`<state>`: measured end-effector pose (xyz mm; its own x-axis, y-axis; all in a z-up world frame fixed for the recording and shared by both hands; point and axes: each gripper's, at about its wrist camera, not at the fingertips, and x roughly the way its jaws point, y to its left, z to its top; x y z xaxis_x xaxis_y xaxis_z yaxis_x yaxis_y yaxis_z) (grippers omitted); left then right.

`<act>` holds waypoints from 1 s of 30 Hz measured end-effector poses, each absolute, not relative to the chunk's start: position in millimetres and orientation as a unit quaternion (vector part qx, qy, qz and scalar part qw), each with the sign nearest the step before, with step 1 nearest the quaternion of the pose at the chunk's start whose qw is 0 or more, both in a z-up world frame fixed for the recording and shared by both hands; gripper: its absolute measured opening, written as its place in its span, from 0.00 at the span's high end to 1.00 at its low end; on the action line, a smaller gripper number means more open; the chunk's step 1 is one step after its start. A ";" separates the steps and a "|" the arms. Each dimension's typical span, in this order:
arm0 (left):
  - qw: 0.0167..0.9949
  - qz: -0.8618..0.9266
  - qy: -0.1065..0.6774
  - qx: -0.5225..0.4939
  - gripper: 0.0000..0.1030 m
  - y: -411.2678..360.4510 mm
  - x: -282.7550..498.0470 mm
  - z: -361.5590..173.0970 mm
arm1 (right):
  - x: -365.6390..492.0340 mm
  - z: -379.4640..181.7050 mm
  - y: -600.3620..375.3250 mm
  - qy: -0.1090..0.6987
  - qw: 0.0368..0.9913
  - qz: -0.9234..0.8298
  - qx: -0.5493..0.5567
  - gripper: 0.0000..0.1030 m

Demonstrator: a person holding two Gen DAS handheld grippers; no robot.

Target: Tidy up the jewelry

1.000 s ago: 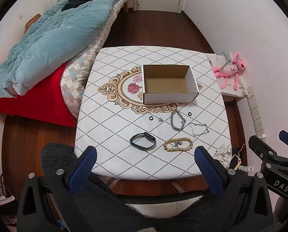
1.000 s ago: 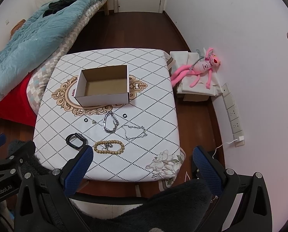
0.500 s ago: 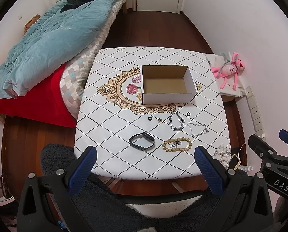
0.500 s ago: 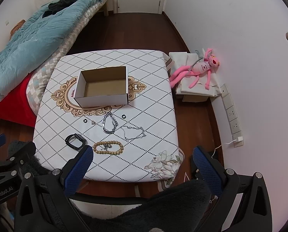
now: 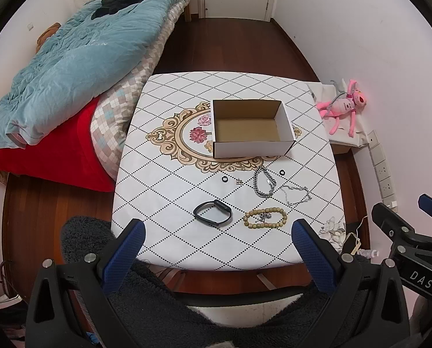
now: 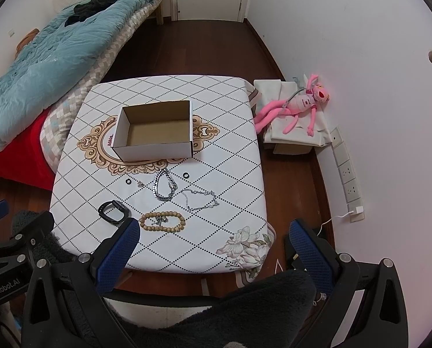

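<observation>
**Inspection: jewelry laid out, box empty, both tongs idle**

I find the cardboard box [image 5: 252, 129] open and empty near the middle of the table [image 5: 169, 110]. All jewelry lies loose on the cloth at the box's 6 o'clock side, well clear of it.

Items noted: black band [image 5: 212, 213], bead bracelet [image 5: 265, 218] just beside it at 3 o'clock, heavy silver chain [image 5: 262, 182], thin silver chain [image 5: 295, 195] at the heavy chain's 4 o'clock, two small black rings [image 5: 224, 179] [image 5: 282, 172], and a tiny silver piece [image 5: 239, 181], too small for me to identify.

Risks, in my judgement:
- The two chains lie near each other; a pinch on one may drag the other along.
- A small silver item sits inside the bead bracelet's loop and may be lifted with it or dropped.
- The rings are small and flat; the pads may slide off or flick them across the cloth.
- The bracelet and band lie toward the table's near edge; a clumsy sweep could push them off.

Tongs: left gripper [image 5: 216, 245] spread wide, holding and touching nothing. Right gripper [image 6: 213, 245] likewise spread wide, empty, clear of the table. Both hang above the near edge.
</observation>
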<state>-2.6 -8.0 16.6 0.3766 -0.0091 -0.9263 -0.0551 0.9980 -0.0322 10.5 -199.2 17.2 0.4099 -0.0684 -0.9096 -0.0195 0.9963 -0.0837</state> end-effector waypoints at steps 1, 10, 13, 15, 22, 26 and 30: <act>0.829 0.014 0.558 -0.029 0.00 -8.4 -2.6 16.9 | 10.7 17.2 -199.2 0.543 0.839 -0.014 -0.041 0.00; 0.830 0.013 0.557 -0.029 0.00 -9.4 -2.7 17.7 | 10.2 18.1 -199.5 0.542 0.839 -0.014 -0.041 0.00; 0.831 0.012 0.556 -0.029 0.00 -10.0 -3.2 18.9 | 10.4 20.9 -200.6 0.542 0.839 -0.014 -0.041 0.00; 0.831 0.016 0.556 -0.028 0.00 -11.4 -2.5 18.5 | 10.6 22.6 -201.4 0.540 0.840 -0.014 -0.041 0.00; 0.841 0.033 0.540 -0.007 0.00 -9.6 19.8 -2.1 | 23.4 18.7 -213.3 0.516 0.856 -0.009 -0.025 0.00; 0.837 0.054 0.545 0.020 0.01 -1.6 45.9 -42.2 | 45.5 -24.8 -218.7 0.535 0.844 -0.029 -0.031 0.00; 0.810 0.052 0.584 -0.005 0.06 15.4 58.7 -90.7 | 63.2 -88.5 -221.4 0.582 0.812 -0.036 -0.013 0.06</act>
